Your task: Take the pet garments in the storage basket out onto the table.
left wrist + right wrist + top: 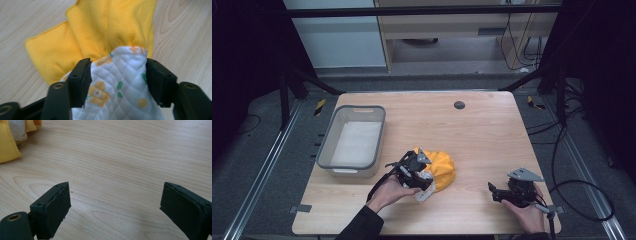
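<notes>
Quilted cloth (117, 85) bunched between left claw (117, 82) jaws, gripped.

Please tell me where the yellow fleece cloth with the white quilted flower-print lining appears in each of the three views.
High view: the yellow fleece cloth with white quilted flower-print lining lies at table centre, right of the grey plastic bin.
Left gripper view: centre, lining bunched between the left gripper jaws.
Right gripper view: top-left corner.
Shared landmark: the light wooden table.
</notes>
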Tool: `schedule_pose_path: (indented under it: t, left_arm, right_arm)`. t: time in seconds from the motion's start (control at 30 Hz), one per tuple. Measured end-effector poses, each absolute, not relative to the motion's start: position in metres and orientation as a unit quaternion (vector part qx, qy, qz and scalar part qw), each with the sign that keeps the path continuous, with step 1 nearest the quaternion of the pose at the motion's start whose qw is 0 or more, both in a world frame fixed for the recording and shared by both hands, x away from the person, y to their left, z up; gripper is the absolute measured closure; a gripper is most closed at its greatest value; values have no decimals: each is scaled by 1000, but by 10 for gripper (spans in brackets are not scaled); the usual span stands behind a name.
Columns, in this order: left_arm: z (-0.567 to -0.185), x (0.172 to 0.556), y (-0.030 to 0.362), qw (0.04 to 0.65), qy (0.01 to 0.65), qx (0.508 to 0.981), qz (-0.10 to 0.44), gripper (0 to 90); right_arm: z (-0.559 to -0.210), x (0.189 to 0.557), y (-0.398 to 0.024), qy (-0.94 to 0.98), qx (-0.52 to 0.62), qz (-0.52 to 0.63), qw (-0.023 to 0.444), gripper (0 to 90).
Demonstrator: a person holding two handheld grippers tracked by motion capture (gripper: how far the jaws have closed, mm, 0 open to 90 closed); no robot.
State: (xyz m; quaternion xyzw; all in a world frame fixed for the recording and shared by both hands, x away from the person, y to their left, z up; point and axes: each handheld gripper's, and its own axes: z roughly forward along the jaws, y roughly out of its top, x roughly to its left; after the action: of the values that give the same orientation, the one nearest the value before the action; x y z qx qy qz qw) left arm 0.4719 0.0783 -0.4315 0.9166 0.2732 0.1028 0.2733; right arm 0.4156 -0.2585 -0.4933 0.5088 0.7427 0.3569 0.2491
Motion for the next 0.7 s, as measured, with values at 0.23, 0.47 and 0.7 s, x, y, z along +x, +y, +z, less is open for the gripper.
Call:
schedule_pose_path:
  t: [0.23,0.47,0.7]
  left_arm:
    - [-425,465,85,285,282,909,114,233]
    - [-415,454,104,311,291,897,118,166]
    - [-410,445,124,338,310,877,144,146]
  right_arm:
    - [-493,415,-259,743,509,355,248,89]
    - [-494,415,-258,744,511,354,247,89]
    - [-494,415,-258,745,508,353,249,89]
